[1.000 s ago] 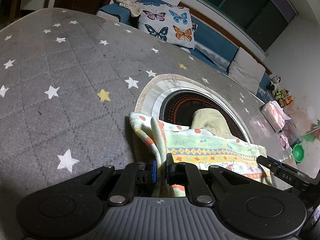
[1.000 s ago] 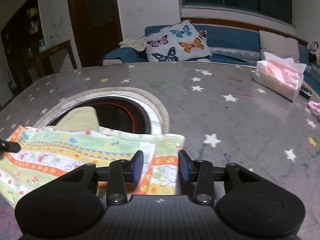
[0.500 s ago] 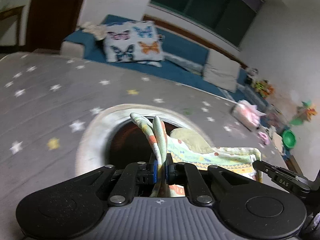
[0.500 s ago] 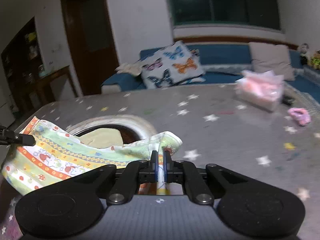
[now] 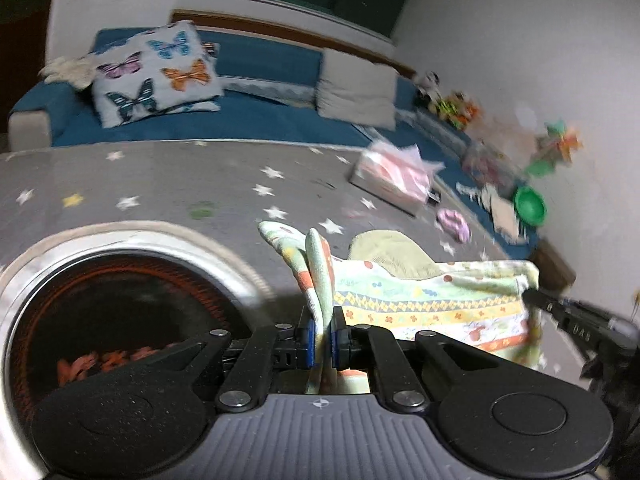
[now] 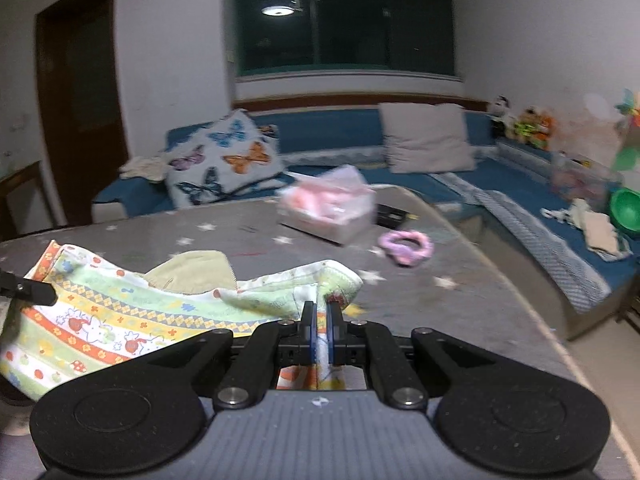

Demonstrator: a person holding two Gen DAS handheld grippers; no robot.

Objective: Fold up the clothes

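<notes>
Left gripper [image 5: 322, 338] and right gripper [image 6: 319, 334] each pinch a corner of the patterned garment [image 6: 120, 316], raised above the starred tabletop [image 6: 420, 304]. Advise level corners, taut edge.

Grey star-print bench [image 6: 460, 300] with round recessed opening [image 5: 120, 300], orange glow inside. Pink tissue pack [image 6: 328, 210] on bench; pink scrunchie [image 6: 406, 247] just beside it; small dark item behind pack, too blurred to identify. Blue sofa [image 6: 340, 128] along far wall: butterfly cushion [image 6: 228, 162], plain beige cushion [image 6: 428, 138], pale cloth heap [image 6: 144, 166] at left end. Stuffed toys [image 6: 524, 122] in corner. Green bowl [image 5: 530, 206] on sofa at right. Dark door [image 6: 78, 112] left; window [image 6: 344, 24] reflecting ceiling lamp.
</notes>
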